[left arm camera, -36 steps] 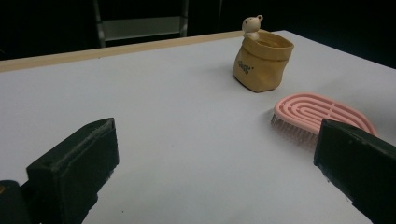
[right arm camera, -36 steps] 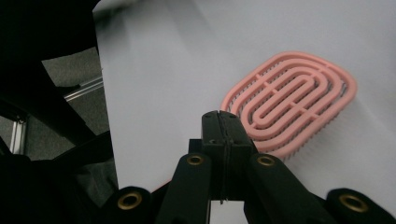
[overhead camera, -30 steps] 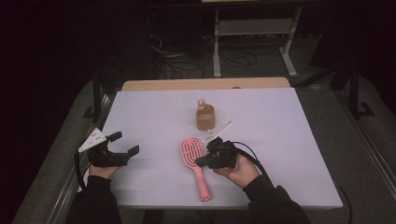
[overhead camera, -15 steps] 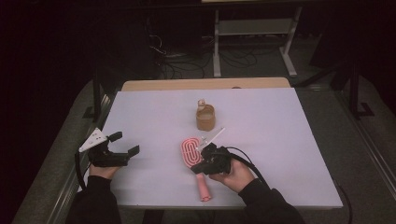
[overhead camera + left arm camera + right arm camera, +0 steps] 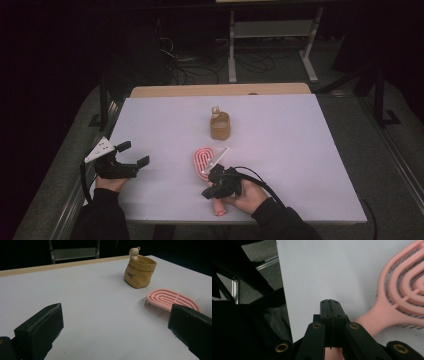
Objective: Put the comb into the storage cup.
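Observation:
A pink hairbrush (image 5: 204, 159) lies bristles down on the white table top (image 5: 280, 150), its handle pointing toward the person. My right gripper (image 5: 207, 193) hovers low over that handle, tips aimed at the table's near left. In the right gripper view its jaws (image 5: 329, 303) are pressed together with nothing between them, and the brush (image 5: 404, 290) runs under and to the right of them. My left gripper (image 5: 134, 156) rests at the table's left edge, jaws wide apart and empty. In the left gripper view (image 5: 112, 325) they frame the brush (image 5: 170, 298).
A tan paper-bag-shaped pouch (image 5: 220, 127) with a small bear figure on its rim stands upright behind the brush, also in the left gripper view (image 5: 140, 271). A wooden strip (image 5: 220, 90) edges the table's far side. A metal frame (image 5: 270, 30) and cables lie beyond.
My right gripper has moved toward the person and lower, from beside the brush head to over its handle. My left gripper has stayed in place.

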Available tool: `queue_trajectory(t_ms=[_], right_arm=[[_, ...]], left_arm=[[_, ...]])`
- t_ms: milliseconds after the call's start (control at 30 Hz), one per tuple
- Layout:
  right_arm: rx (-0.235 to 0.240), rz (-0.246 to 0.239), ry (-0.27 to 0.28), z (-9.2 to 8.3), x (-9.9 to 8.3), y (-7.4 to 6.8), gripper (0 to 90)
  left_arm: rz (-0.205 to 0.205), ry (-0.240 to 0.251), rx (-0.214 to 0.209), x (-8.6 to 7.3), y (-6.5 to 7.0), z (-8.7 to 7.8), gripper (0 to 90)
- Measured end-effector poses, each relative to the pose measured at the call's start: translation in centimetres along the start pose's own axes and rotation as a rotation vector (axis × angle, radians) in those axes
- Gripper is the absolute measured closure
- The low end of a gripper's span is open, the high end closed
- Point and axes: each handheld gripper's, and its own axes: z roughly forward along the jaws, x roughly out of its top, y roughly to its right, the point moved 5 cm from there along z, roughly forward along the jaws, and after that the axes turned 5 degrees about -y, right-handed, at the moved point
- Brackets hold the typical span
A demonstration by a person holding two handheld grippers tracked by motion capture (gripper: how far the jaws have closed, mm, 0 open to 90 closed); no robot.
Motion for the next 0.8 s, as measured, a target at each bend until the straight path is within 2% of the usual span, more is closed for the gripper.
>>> queue_trajectory(t_ms=[433, 800], right_arm=[[-0.002, -0.031, -0.082, 0.6, -0.8, -0.4, 88.6], [-0.007, -0.010, -0.068, -0.4, -1.8, 0.3, 88.6]], left_arm=[[-0.001, 0.000, 0.004, 0.0, -0.1, 0.0, 0.0], [-0.001, -0.002, 0.003, 0.0, 0.0, 0.0, 0.0]])
